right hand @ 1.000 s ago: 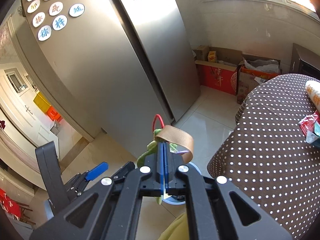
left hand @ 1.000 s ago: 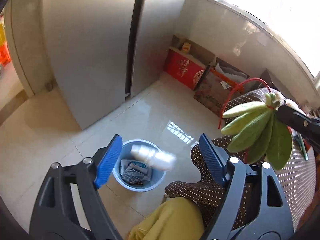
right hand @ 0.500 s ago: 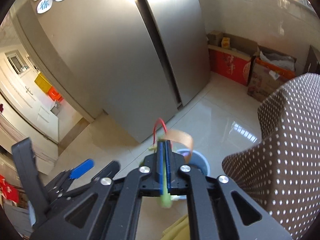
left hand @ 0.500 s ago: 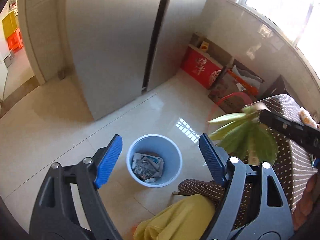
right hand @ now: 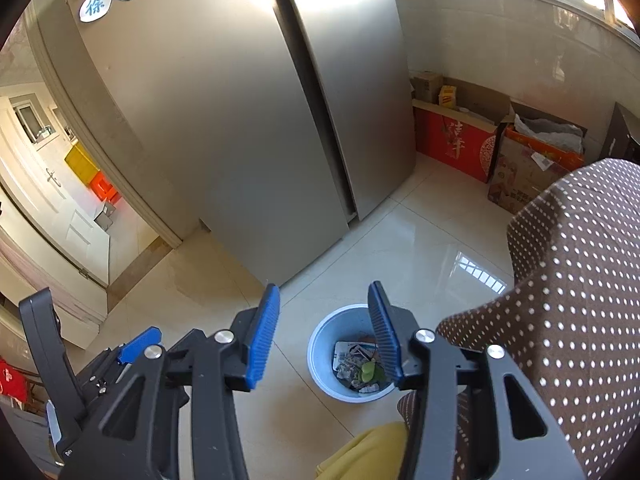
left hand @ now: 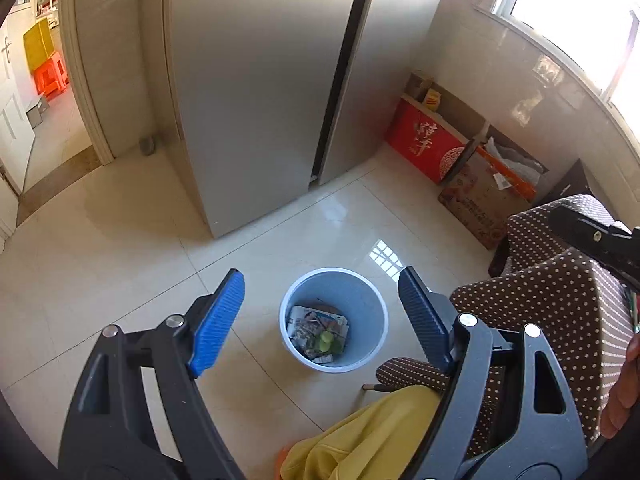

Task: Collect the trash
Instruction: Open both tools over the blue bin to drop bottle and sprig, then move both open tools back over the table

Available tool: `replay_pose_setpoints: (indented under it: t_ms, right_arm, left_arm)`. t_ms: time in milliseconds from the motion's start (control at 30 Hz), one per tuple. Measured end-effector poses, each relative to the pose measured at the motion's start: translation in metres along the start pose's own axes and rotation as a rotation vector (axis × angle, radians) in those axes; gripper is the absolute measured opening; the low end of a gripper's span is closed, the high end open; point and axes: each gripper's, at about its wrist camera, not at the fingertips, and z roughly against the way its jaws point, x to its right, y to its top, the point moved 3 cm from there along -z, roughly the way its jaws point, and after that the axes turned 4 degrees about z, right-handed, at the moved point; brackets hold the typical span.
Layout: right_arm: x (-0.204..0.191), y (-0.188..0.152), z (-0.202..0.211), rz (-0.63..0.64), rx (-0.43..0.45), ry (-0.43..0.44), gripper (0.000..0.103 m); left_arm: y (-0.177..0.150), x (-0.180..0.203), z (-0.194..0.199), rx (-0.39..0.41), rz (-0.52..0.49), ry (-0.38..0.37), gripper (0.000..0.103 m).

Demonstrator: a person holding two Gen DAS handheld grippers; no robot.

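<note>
Now that the right gripper (right hand: 324,334) has let go, the green leafy bunch (left hand: 329,343) sits in the bin on top of the crumpled printed paper (left hand: 310,326); a second ago it was pinched in those jaws by its tan strap, hanging above the floor. Right jaws are opening, nothing between them. Left gripper (left hand: 320,306) has its jaws wide apart and empty, same as a second ago, hovering over the bin (left hand: 372,304).

Read: this drop is done. Both grippers are free for the next piece. Nothing more to collect shows near the bin in these views; anything left on the bench (right hand: 580,280) is out of frame, so I can't tell how much remains.

Materials and shapes:
- Bin: round, pale blue, smooth plastic, tapered wall, open top. Stands on the floor just off the corner of the bench.
- Paper in the bin: glossy printed wrappers or leaflets, creased, loosely packed; the bin looks under half full.
- Leafy bunch: soft, matte green, small rounded lobes visible; the rest is too small to make out.
- Bench cover: brown cloth with white dots, draping in folds over the edge.
- Floor (left hand: 120,260): glossy cream tile, window reflection visible.
- Fridge (left hand: 260,80): brushed metal, two doors, flat.
- Jaw pads: blue, ribbed rubber on black plastic frames.
- Yellow fabric (left hand: 368,436) bunched at the lower edge.
</note>
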Motion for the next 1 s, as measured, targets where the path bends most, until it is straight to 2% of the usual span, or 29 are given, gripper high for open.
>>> replay_pose_setpoints:
  t_ms: [167, 267, 467, 733, 1000]
  right_arm:
    - [0.006, -0.008, 0.020, -0.007, 0.017, 0.006, 0.046]
    - [0.014, -0.013, 0.033, -0.018, 0.033, 0.005, 0.046]
    - [0.036, -0.021, 0.066, -0.049, 0.081, -0.014, 0.053]
    - [0.091, -0.034, 0.119, -0.133, 0.173, -0.089, 0.058]
    - [0.171, -0.056, 0.161, -0.256, 0.225, -0.181, 0.068]
  left_arm:
    - [0.001, 0.007, 0.015, 0.025, -0.004, -0.024, 0.078]
    - [0.001, 0.014, 0.027, 0.049, -0.019, -0.008, 0.078]
    - [-0.001, 0.042, 0.051, 0.087, -0.064, -0.024, 0.078]
    - [-0.011, 0.102, 0.068, 0.102, -0.151, -0.084, 0.078]
    - [-0.027, 0.174, 0.077, 0.098, -0.253, -0.152, 0.078]
